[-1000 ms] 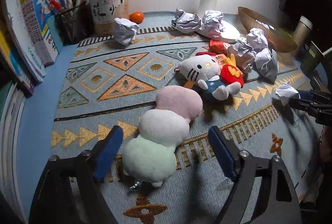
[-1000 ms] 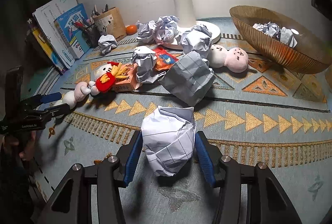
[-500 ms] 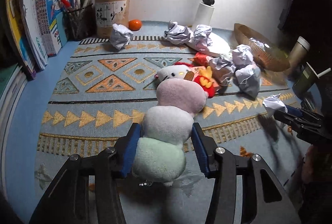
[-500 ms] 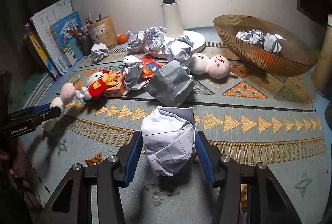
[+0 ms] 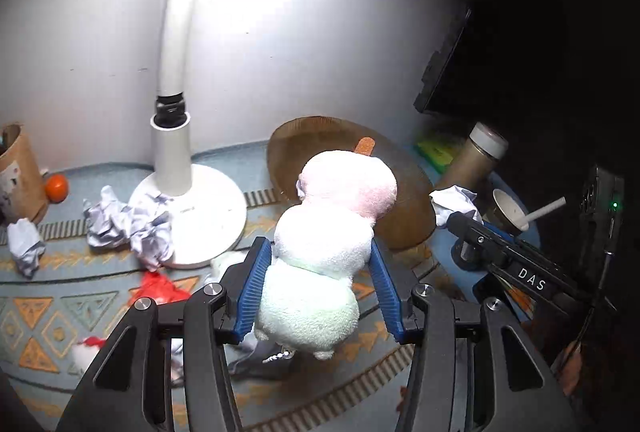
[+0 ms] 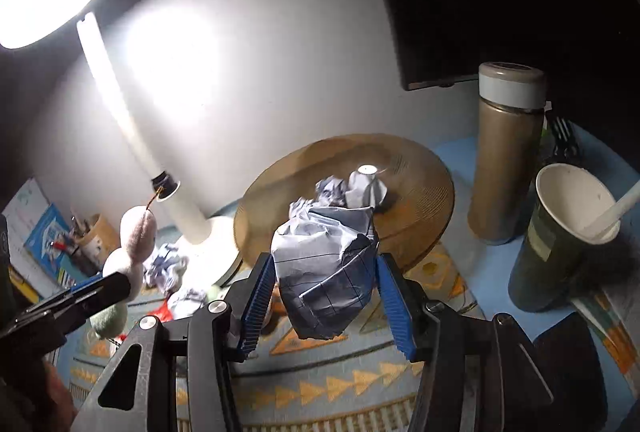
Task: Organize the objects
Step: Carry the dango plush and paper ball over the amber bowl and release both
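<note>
In the left wrist view, the left gripper pinches a plush toy of 3 stacked balls at centre frame, lifted above the patterned worktop, in front of the brown bowl. In the right wrist view, the right gripper pinches a crumpled paper ball at centre, raised before that bowl, which holds more paper.

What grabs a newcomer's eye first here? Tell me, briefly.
The plush clamped in the left gripper, held up in front of the bowl. Then the paper ball gripped by the right gripper, before the same bowl, which already holds crumpled paper. The lamp glares at the upper left.
</note>
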`<move>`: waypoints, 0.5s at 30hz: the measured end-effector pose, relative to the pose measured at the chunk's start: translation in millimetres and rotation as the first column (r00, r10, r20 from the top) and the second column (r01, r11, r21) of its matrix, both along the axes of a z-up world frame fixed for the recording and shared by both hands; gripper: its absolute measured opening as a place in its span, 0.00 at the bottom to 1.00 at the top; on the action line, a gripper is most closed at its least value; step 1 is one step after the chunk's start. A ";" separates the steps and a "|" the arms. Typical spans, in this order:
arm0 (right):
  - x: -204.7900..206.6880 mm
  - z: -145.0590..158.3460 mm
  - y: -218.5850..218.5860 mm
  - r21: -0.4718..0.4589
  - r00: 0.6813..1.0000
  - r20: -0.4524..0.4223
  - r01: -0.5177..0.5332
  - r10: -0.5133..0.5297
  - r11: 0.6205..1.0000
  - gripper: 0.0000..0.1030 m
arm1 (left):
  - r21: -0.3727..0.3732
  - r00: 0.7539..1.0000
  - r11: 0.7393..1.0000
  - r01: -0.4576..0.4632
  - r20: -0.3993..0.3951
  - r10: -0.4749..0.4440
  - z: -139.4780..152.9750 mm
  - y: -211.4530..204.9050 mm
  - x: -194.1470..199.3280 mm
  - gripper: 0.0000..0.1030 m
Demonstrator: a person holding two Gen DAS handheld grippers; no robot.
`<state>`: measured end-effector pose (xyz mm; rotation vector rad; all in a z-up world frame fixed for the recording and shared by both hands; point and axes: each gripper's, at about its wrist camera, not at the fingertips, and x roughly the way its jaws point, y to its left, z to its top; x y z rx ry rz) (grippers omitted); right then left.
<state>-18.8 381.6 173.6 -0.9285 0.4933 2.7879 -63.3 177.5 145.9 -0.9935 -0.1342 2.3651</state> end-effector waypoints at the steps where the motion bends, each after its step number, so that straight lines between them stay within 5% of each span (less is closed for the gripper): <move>1: -10.6 -1.9 7.8 -0.007 1.000 0.010 0.017 -0.017 1.000 0.49 | -0.004 1.000 1.000 0.003 0.000 -0.003 -2.5 16.1 -11.0 0.46; 6: -48.9 -13.2 28.2 -0.008 0.996 0.059 0.061 -0.061 0.998 0.50 | -0.002 0.998 1.000 0.015 0.056 -0.015 -28.7 67.0 -54.7 0.46; 8: -54.6 -17.1 31.3 0.007 0.995 0.062 0.071 -0.072 0.997 0.64 | 0.007 0.997 1.000 0.030 0.064 -0.030 -36.0 79.0 -64.8 0.47; 11: -58.3 -20.1 36.7 0.018 0.994 0.054 0.090 -0.091 0.996 0.71 | -0.002 0.997 1.000 0.027 0.067 -0.027 -42.0 90.4 -73.0 0.64; 15: -46.5 -19.0 35.2 0.000 0.997 0.045 0.063 -0.063 0.998 0.71 | 0.004 0.998 1.000 0.027 0.063 -0.027 -39.9 84.8 -67.5 0.67</move>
